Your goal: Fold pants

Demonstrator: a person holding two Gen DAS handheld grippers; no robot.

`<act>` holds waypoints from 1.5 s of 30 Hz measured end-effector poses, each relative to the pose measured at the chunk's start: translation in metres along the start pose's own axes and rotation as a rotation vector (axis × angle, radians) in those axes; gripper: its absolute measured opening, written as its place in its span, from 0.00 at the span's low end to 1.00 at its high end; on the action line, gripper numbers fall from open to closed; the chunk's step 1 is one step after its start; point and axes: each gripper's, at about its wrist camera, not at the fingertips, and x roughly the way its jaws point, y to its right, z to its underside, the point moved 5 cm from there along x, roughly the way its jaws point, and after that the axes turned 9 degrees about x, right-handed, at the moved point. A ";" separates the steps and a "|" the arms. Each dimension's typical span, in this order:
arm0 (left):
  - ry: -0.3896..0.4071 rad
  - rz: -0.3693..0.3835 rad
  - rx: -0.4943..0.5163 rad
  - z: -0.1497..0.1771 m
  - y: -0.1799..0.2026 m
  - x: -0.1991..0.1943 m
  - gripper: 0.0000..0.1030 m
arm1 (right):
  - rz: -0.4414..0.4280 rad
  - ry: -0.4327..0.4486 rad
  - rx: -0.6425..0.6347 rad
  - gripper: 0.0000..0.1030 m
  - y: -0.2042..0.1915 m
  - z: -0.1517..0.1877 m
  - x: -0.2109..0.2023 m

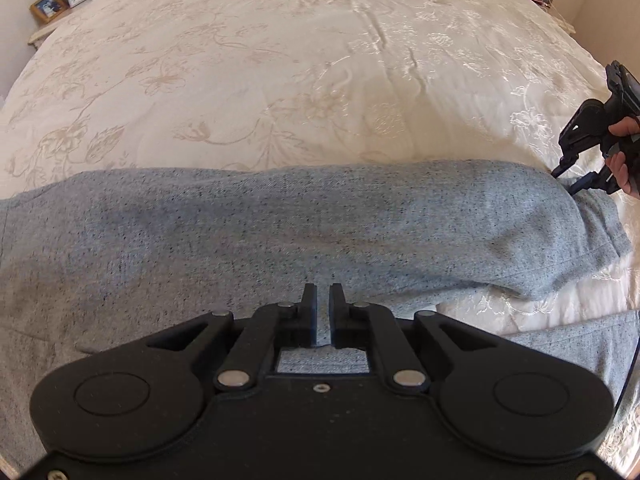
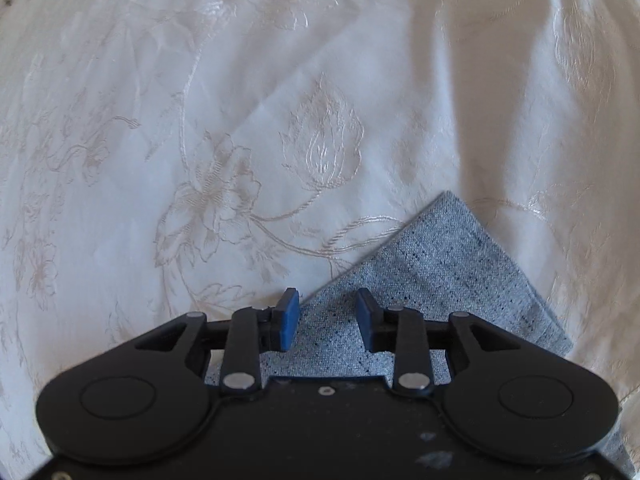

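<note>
The jaws of the left gripper (image 1: 323,300) are pressed nearly together, pinching a fold of the grey pants (image 1: 280,232). The jaws of the right gripper (image 2: 327,318) stand spread over a corner of the pants (image 2: 436,280), gripping nothing. The pants lie stretched sideways across the cream embroidered bedspread (image 1: 280,80), the right gripper (image 1: 568,180) at their far end.

Heathered blue-grey woven pants (image 1: 280,220) flecked dark, cream satin bedspread (image 1: 280,60) with tonal embroidered flowers, black grippers' blue pads (image 2: 289,320)
</note>
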 end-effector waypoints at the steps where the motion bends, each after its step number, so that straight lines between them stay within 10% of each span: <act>1: -0.005 -0.001 -0.017 0.001 -0.006 -0.001 0.12 | 0.021 -0.009 0.000 0.34 -0.003 0.001 0.005; 10: -0.007 -0.048 -0.095 0.007 -0.043 -0.011 0.12 | 0.039 -0.021 0.183 0.37 -0.015 -0.011 0.011; 16: -0.038 -0.047 -0.158 0.013 -0.065 -0.004 0.12 | 0.132 0.001 0.076 0.30 -0.028 -0.002 0.027; 19: -0.063 -0.017 -0.213 0.007 -0.082 0.004 0.12 | 0.082 -0.001 -0.019 0.03 -0.023 0.011 0.017; 30: -0.133 0.053 -0.433 -0.039 -0.170 0.039 0.12 | -0.218 0.066 -0.006 0.02 0.073 0.073 -0.070; 35: -0.189 0.040 -0.475 -0.063 -0.203 0.055 0.30 | -0.226 0.083 -0.018 0.02 0.109 0.110 -0.078; 45: -0.357 -0.131 -0.394 -0.100 -0.240 0.098 0.35 | -0.221 0.105 -0.055 0.02 0.120 0.138 -0.065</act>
